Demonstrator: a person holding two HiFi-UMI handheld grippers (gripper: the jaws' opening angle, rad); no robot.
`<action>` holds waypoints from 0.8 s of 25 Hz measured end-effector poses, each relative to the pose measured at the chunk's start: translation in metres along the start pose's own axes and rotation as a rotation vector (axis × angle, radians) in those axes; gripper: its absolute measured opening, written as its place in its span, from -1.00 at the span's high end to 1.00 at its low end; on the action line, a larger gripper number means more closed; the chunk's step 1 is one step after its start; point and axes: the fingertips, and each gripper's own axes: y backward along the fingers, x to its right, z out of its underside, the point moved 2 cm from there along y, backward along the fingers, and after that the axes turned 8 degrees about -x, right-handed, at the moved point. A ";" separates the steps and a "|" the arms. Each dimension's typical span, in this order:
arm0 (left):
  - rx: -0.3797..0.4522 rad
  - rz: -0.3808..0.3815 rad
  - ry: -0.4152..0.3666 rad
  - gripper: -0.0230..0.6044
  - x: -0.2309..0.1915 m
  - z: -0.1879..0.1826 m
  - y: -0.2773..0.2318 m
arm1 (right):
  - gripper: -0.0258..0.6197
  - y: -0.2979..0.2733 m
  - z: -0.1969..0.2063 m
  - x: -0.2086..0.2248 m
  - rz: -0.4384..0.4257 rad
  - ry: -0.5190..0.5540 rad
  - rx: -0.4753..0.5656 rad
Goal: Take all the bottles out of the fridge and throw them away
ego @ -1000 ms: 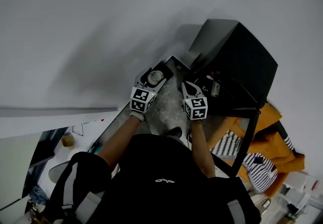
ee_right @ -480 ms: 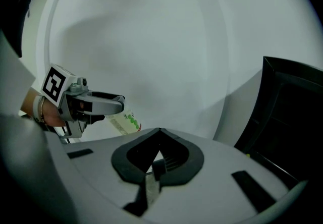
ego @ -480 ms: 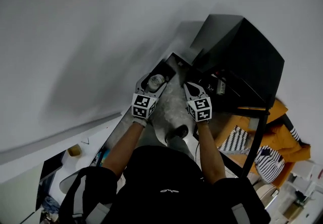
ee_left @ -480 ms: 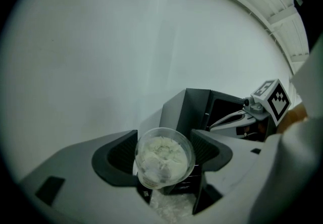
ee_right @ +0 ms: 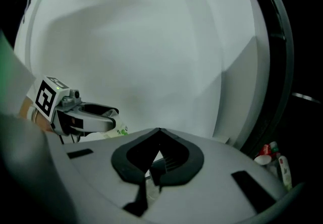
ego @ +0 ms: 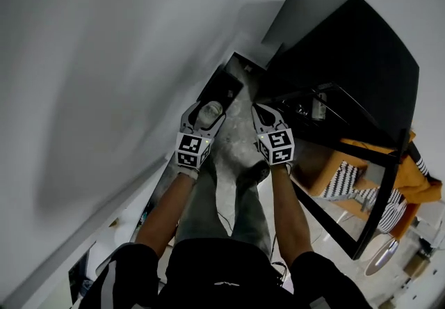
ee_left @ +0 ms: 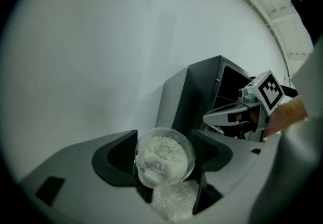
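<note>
1. While the person stands facing a plain white wall (ego: 104, 50), the left gripper (ego: 207, 110) is held out low in front of the body, and its jaws pinch a clear plastic bottle (ego: 211, 115) from both sides.
2. In the left gripper view the bottle's round end faces the camera and fills the gap between the two dark pads, with crinkled clear plastic showing just beneath it.
3. From the right gripper view the same bottle shows a patch of green print on its side.
4. The right gripper (ego: 260, 110) is near the left one at about the same height, and the two do not touch.
5. Its jaws are pressed together tip to tip with nothing between them.
6. A tall black fridge (ego: 361, 43) stands to the person's right against the wall, with its black-framed door (ego: 383, 193) swung open.
7. A few small red-and-white bottles (ee_right: 270, 157) sit in the dark at the right edge of the right gripper view; whether they rest on a shelf or in a door rack cannot be told.
8. Below both grippers lies a grey speckled floor (ego: 240, 140).
9. A dark rectangular box (ego: 224, 85) sits at the foot of the wall, ahead of the left gripper; what it is cannot be told.
</note>
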 end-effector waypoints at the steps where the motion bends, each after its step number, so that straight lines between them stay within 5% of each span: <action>1: -0.009 0.006 -0.001 -0.13 -0.004 0.010 -0.009 | 0.89 -0.010 0.011 0.003 0.004 -0.015 0.001; 12: -0.107 0.063 -0.021 -0.13 -0.047 0.125 -0.116 | 0.89 -0.120 0.152 0.019 0.053 -0.209 -0.019; 20: -0.164 0.075 -0.038 -0.13 -0.063 0.173 -0.164 | 0.89 -0.154 0.204 0.012 0.060 -0.292 -0.046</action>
